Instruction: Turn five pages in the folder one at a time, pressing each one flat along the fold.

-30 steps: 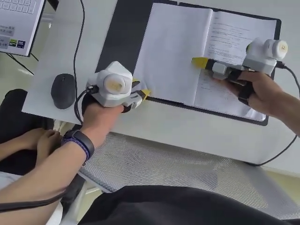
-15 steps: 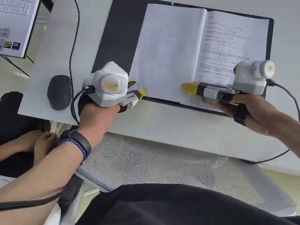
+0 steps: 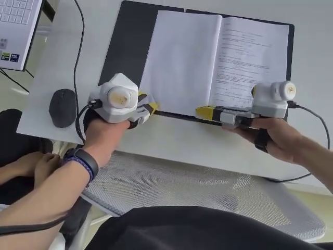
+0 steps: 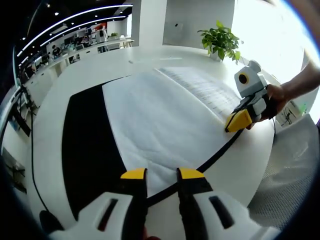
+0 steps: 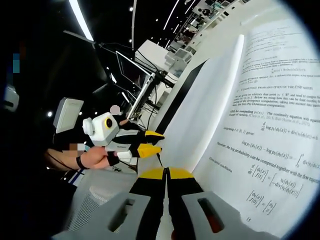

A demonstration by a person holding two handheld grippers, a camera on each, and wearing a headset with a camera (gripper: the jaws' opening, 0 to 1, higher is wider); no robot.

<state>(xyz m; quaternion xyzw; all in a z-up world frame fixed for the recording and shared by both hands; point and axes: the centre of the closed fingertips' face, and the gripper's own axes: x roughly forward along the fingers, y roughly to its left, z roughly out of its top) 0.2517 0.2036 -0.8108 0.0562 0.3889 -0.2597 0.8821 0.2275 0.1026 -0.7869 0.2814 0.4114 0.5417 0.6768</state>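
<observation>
Black folder (image 3: 127, 47) is lying open just ahead of both grippers. The right gripper (image 3: 202, 110) is sitting at the fold's near end, jaws closed, empty. The left gripper (image 3: 150, 107) is sitting at the blank page's (image 3: 179, 57) near corner, jaws slightly parted, gripping nothing. A mouse (image 3: 62, 107) is lying outboard of it.

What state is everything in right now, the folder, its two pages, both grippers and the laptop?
folder, open, lying on the desk
left page, blank side up
right page, printed side up
left gripper, slightly open, holding nothing
right gripper, shut, tip at the folder's near edge by the fold
laptop, open, keyboard showing
</observation>
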